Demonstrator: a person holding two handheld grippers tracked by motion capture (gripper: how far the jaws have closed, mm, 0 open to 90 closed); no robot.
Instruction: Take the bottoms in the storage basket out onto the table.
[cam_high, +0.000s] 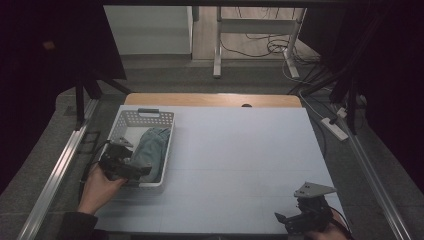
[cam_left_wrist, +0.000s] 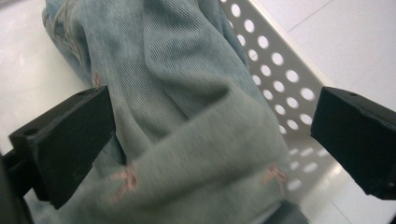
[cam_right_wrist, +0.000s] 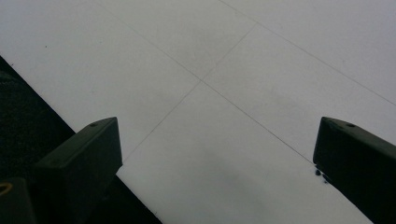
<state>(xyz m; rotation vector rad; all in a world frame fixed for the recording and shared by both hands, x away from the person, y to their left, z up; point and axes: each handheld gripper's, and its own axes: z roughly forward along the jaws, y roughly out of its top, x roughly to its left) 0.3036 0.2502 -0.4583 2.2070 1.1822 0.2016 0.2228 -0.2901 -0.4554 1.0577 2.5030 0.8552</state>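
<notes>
A folded pair of light blue jeans (cam_high: 150, 150) lies inside a white perforated basket (cam_high: 142, 119) at the table's left. My left gripper (cam_high: 134, 169) hovers over the basket's near end, held by a hand. In the left gripper view the jeans (cam_left_wrist: 187, 116) bulge up between the two black jaws, which stand wide apart and open. The basket wall (cam_left_wrist: 280, 70) runs behind the denim. My right gripper (cam_high: 295, 220) rests low near the table's front right corner, open, with bare white table (cam_right_wrist: 210, 93) between its jaws.
The white table top (cam_high: 240, 150) stretches wide between the basket and the right gripper. Its dark front edge (cam_right_wrist: 28, 107) shows in the right gripper view. Metal rails (cam_high: 60, 165) flank the table. A power strip (cam_high: 334, 127) lies beyond the right edge.
</notes>
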